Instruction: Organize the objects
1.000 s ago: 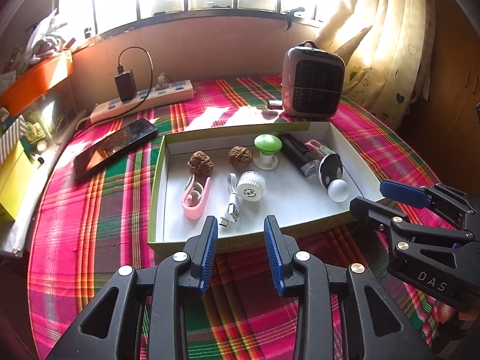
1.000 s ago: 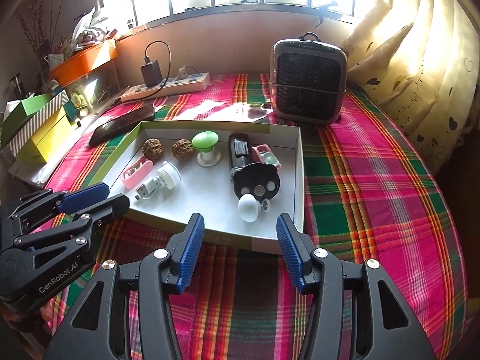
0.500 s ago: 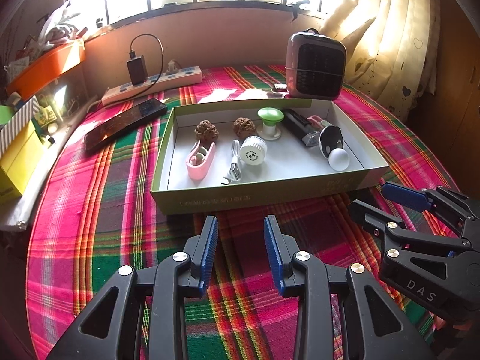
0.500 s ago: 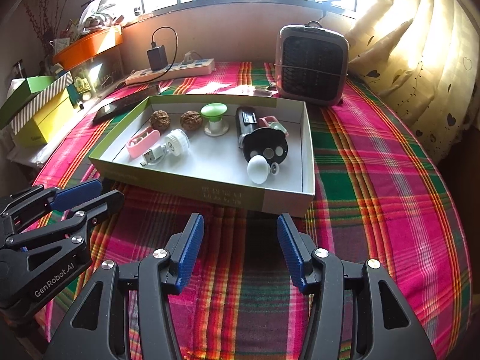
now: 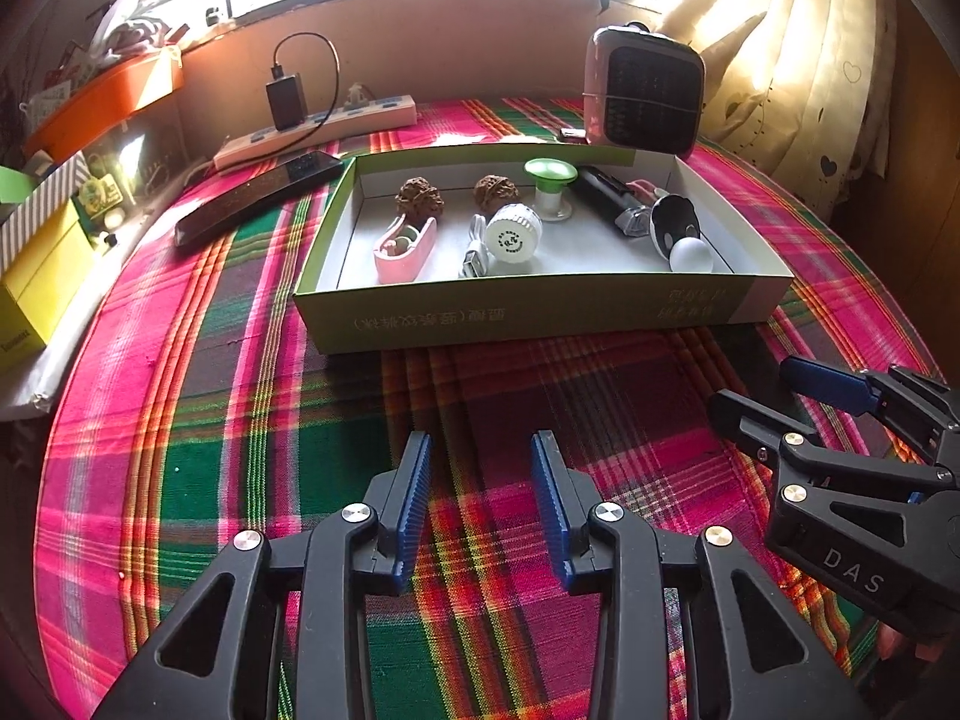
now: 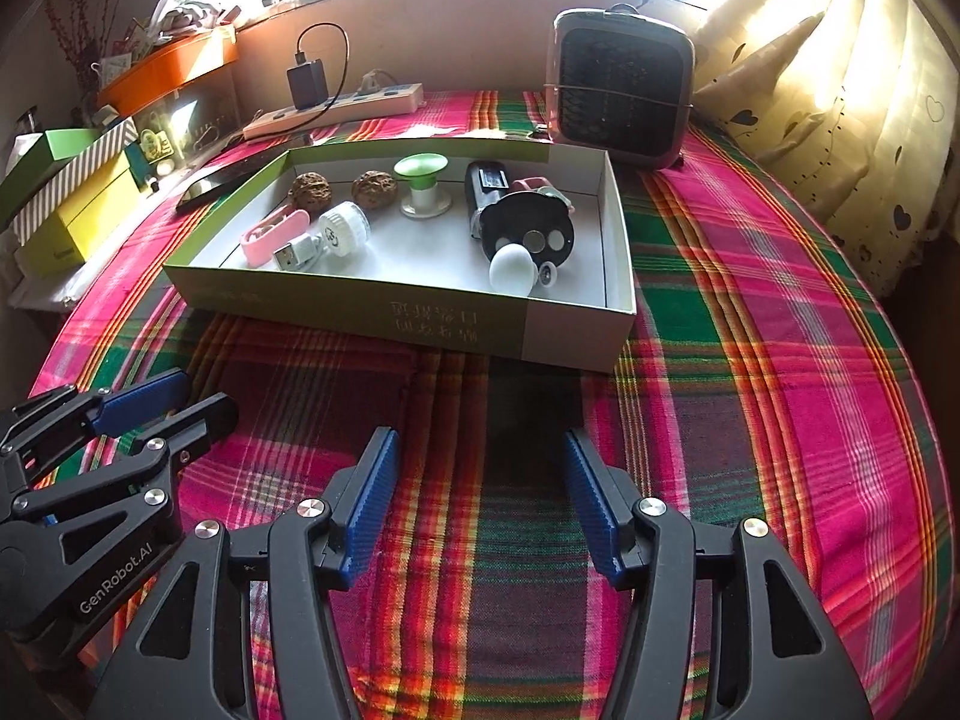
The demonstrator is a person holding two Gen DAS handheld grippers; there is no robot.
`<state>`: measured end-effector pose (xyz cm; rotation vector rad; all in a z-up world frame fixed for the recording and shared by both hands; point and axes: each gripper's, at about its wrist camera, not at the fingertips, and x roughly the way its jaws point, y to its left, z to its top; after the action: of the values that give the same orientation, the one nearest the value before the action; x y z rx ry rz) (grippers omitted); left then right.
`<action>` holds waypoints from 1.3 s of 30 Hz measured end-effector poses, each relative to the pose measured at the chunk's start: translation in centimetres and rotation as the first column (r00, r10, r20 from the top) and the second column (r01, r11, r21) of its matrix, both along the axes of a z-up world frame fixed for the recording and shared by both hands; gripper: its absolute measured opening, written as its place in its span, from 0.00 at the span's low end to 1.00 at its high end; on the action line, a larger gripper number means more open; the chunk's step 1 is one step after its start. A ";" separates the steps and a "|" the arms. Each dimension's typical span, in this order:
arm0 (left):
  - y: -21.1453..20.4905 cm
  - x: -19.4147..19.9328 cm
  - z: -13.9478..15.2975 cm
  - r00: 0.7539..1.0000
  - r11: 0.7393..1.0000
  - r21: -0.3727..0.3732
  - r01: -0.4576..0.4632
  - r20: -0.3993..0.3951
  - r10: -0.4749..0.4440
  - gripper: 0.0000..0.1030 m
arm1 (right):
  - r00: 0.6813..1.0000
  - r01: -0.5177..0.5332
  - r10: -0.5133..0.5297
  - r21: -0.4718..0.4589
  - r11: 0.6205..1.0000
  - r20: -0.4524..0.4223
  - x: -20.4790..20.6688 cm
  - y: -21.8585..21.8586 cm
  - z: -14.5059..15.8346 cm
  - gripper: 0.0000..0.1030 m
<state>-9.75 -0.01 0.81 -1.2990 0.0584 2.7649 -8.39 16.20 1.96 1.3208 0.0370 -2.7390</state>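
A shallow green-and-white box [image 5: 540, 306] [image 6: 396, 315] lies on the plaid cloth. In it are two walnuts [image 5: 419, 198], a pink case [image 5: 403, 247], a white round USB light [image 5: 513, 234], a green-topped knob [image 5: 549, 177], a black cylinder [image 5: 606, 195] and a black disc with a white ball [image 5: 690, 255]. My left gripper [image 5: 480, 462] is open and empty, well short of the box. My right gripper [image 6: 480, 456] is open and empty, also short of the box; it shows at the right of the left wrist view [image 5: 774, 396].
A small heater [image 5: 645, 99] stands behind the box. A power strip with a black charger [image 5: 318, 129] and a dark phone [image 5: 258, 198] lie at the back left. Yellow and striped boxes [image 5: 42, 264] sit at the left edge. Curtains [image 5: 798, 60] hang at the right.
Both grippers have pulled back from the box, which now sits farther away. Both stay open and empty. The things in the box have not moved.
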 end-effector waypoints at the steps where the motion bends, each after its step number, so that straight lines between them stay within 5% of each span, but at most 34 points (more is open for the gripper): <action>1: 0.0 0.0 0.0 1.000 1.000 0.000 -0.002 -0.001 0.002 0.32 | 1.000 0.000 0.000 0.000 1.000 -0.002 0.1 0.0 0.0 0.55; 19: 0.7 0.2 -0.2 0.999 0.999 -0.005 -0.044 0.000 0.044 0.41 | 1.000 0.023 -0.024 0.018 1.000 0.012 0.3 0.7 -0.3 0.69; 39: 0.7 0.2 -0.2 0.999 0.999 -0.008 -0.053 -0.001 0.053 0.43 | 1.000 0.023 -0.023 0.020 1.000 0.013 0.4 0.6 -0.4 0.71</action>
<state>-9.51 0.70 0.60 -1.3201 0.0359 2.8126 -7.94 16.79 1.59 1.3527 0.0482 -2.7553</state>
